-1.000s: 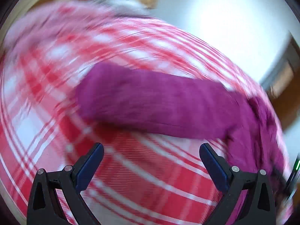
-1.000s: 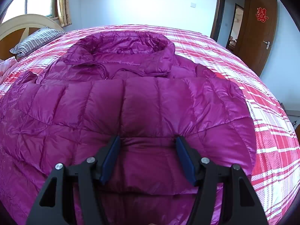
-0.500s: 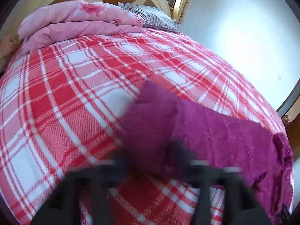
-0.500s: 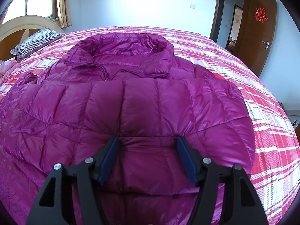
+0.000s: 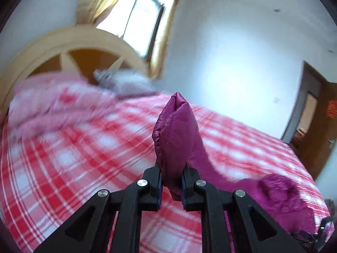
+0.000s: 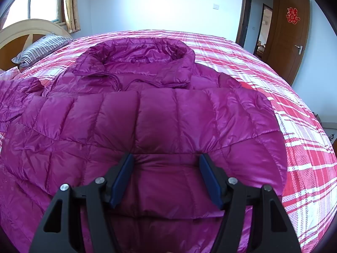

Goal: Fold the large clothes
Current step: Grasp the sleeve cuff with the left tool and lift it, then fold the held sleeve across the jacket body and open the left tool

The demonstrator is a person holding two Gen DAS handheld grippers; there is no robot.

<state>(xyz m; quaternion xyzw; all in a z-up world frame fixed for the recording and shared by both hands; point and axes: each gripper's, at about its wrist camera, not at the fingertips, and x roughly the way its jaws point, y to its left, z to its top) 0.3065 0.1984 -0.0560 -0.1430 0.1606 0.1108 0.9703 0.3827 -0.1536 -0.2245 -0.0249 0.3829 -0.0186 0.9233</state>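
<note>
Your left gripper point(image 5: 171, 181) has just closed: a second ago its fingers stood wide apart over the sleeve lying flat on the bed, and now they are pinched tight on the sleeve point(image 5: 175, 135) end, which stands up bunched between them, lifted clear of the red plaid bedspread point(image 5: 63, 160). The rest of the sleeve trails down to the right toward the jacket's body. The background is blurred, so you are moving while you carry it.

Your right gripper point(image 6: 166, 179) has not changed. Its fingers are well open, straddling a quilted panel of the magenta down jacket point(image 6: 147, 122) and pressing down on it rather than gripping; the fabric puckers at both finger pads. The jacket lies spread in the middle of the bed, collar at the far side, one flap already folded across the front. In this view the other sleeve sits bunched at the far left edge.

My read is that the sleeve fold has begun: with the body pinned by your right, bring the sleeve over onto the front panel. Puffy, slick fabric like this tends to spring back, so lay it down flat before you let go.

The striped pillow point(image 6: 40, 48) and the headboard point(image 5: 69, 48) stay well apart from the work.
</note>
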